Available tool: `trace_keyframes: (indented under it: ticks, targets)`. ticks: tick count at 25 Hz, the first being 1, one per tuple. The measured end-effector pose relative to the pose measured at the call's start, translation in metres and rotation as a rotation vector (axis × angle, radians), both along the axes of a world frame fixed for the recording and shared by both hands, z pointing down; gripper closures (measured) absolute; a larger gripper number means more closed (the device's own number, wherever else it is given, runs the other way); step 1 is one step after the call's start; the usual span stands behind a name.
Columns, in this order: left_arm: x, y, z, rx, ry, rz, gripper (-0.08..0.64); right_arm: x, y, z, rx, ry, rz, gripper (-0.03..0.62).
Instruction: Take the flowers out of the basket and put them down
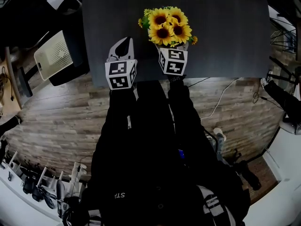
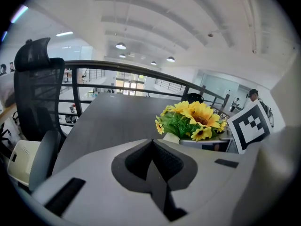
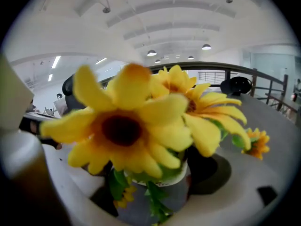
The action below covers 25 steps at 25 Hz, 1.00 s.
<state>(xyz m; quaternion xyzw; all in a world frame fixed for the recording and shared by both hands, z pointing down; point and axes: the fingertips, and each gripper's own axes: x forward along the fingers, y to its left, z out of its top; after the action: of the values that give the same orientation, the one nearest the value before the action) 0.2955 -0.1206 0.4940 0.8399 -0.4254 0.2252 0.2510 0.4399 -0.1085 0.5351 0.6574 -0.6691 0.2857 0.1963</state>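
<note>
The right gripper point(image 3: 155, 192) has its jaws closed on the small pale pot point(image 3: 175, 181) at the base of a bunch of sunflowers point(image 3: 127, 126). The stems stand upright between the jaws and the blooms spread above and beyond the tips. From the head view the flowers sit over the near part of the dark worktop point(image 1: 225, 27), just ahead of the right gripper's marker cube. Whether the pot's base touches the surface cannot be told, and no basket shows in any view. The left gripper point(image 2: 151, 142), jaws pressed together on nothing, is just beside the bunch, which lies ahead and to its right. The set-down looks to belong to the right hand alone, straight down with the stems kept vertical.
</note>
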Motion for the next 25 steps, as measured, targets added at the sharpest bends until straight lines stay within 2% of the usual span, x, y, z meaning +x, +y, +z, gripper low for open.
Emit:
trace_keyframes:
  ticks: [7,13,20,25]
  targets:
    - [-0.01,0.003,-0.02,0.023,0.008,-0.016,0.56,-0.008,0.02,-0.011,-0.005,-0.037,-0.04,0.097]
    - [-0.017,0.015,-0.046,0.038,0.027,-0.018,0.56,-0.012,0.053,-0.044,0.019,-0.062,-0.055,0.097]
    - [-0.025,0.036,-0.083,0.058,0.073,-0.021,0.56,-0.021,0.088,-0.098,0.06,-0.012,-0.116,0.098]
    - [-0.018,0.041,-0.121,0.103,0.109,-0.004,0.56,-0.027,0.086,-0.156,0.154,0.032,-0.147,0.12]
